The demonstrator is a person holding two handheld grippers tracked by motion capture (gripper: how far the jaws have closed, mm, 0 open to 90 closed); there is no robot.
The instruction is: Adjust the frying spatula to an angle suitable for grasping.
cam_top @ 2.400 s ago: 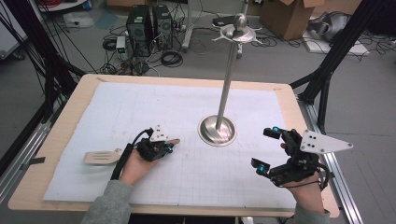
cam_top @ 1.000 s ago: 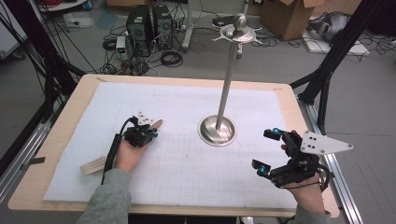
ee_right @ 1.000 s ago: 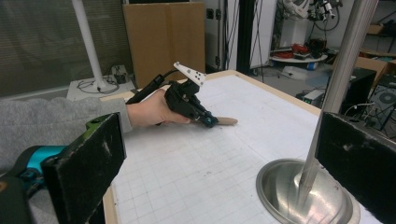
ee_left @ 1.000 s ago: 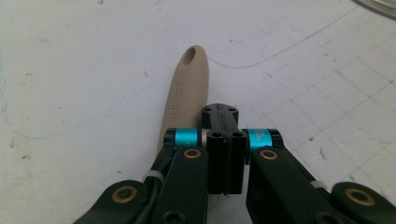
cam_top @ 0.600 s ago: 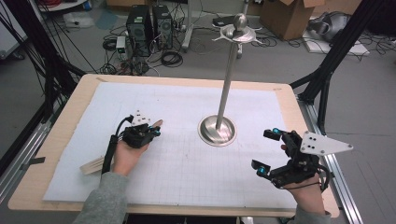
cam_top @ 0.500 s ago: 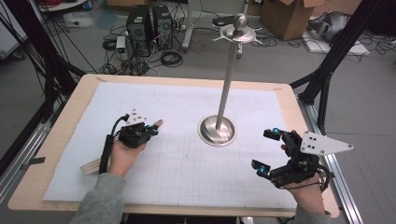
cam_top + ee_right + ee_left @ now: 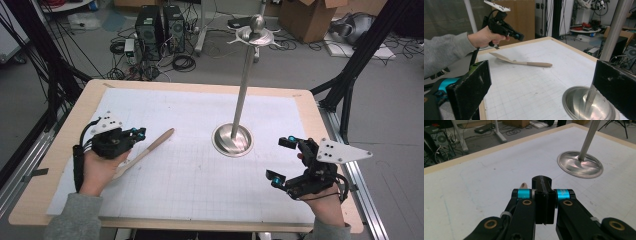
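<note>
Right gripper view: wooden spatula (image 7: pixel 520 61) lies below raised left tongs (image 7: pixel 520 37).

One wooden spatula (image 7: pixel 145 149), one metal stand (image 7: pixel 233 139), and two claws: left (image 7: pixel 137 133), right (image 7: pixel 282 160).

Left tool raised and closed, right tool wide open

Left tool (image 7: pixel 131 135) gripped in the left hand (image 7: pixel 99 167), jaws pressed together with nothing between them, lifted clear above the counter and pointing forward and to the right; grey sleeve (image 7: pixel 75 217) coming in from the bottom left, cable looping down beside the wrist. Right tool (image 7: pixel 282 160) gripped in the right hand (image 7: pixel 327 202) at the bottom right, jaws spread far apart and empty, grey three-cornered plate on top pointing right, low over the near right corner.
</note>
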